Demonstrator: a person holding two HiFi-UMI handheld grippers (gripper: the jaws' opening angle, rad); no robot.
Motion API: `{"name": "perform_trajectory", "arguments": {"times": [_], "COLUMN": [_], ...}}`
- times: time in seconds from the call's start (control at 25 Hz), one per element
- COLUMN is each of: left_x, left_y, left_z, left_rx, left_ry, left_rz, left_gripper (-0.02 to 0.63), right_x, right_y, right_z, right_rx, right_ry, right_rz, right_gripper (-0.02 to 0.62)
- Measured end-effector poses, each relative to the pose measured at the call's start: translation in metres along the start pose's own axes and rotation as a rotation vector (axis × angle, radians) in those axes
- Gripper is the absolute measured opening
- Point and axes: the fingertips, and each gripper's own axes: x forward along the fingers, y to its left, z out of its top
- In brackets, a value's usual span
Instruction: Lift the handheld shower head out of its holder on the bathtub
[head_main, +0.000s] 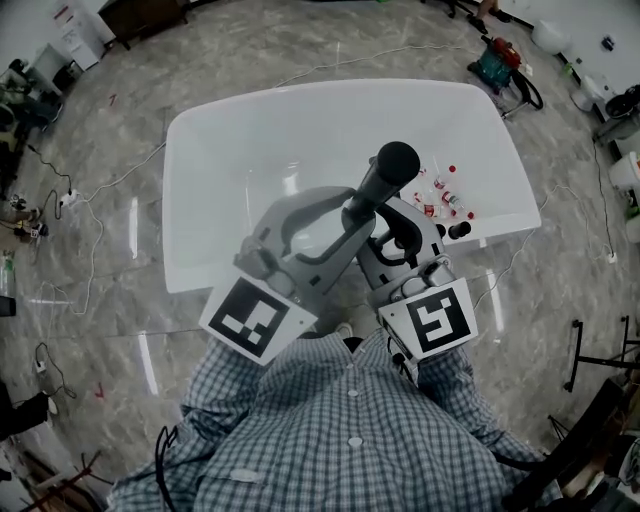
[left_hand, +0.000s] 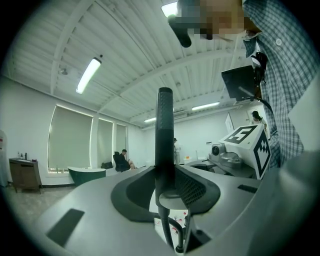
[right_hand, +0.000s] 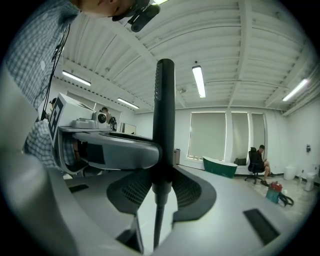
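Two claws hold one black shower head (head_main: 397, 160). The left claw (head_main: 340, 215) comes in from its 7 o'clock and the right claw (head_main: 385, 232) from its 6 o'clock, each clenched on the handle. The shower head stands upright above the near edge of the white bathtub (head_main: 230, 150). Small bottles (head_main: 445, 195) lie at its 4 o'clock on the tub's rim. A hose (left_hand: 169, 232) hangs beneath the handle.

The handheld shower head (head_main: 392, 168) stands upright above the near right side of the bathtub (head_main: 250, 140), clamped between the left gripper (head_main: 343, 208) on its left and the right gripper (head_main: 396, 222) on its right, the two just beside each other. Small bottles (head_main: 440, 192) lie on what seems to be the bathtub's right-hand ledge, and a cable (head_main: 95, 190) trails over the floor to its left.
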Motion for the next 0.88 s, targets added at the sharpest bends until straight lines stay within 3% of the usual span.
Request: {"name": "perform_trajectory", "arguments": {"times": [0.88], "left_x": [-0.0013], "left_y": [0.0036], "left_z": [0.0081], "left_rx": [0.021], "left_ry": [-0.011], "left_rz": [0.007], "left_gripper": [0.126], "right_x": [0.0026], "right_y": [-0.0014], "right_z": [0.0064], "right_rx": [0.012], "right_ry": [0.01], "right_rz": [0.006], "right_gripper": [0.126]}}
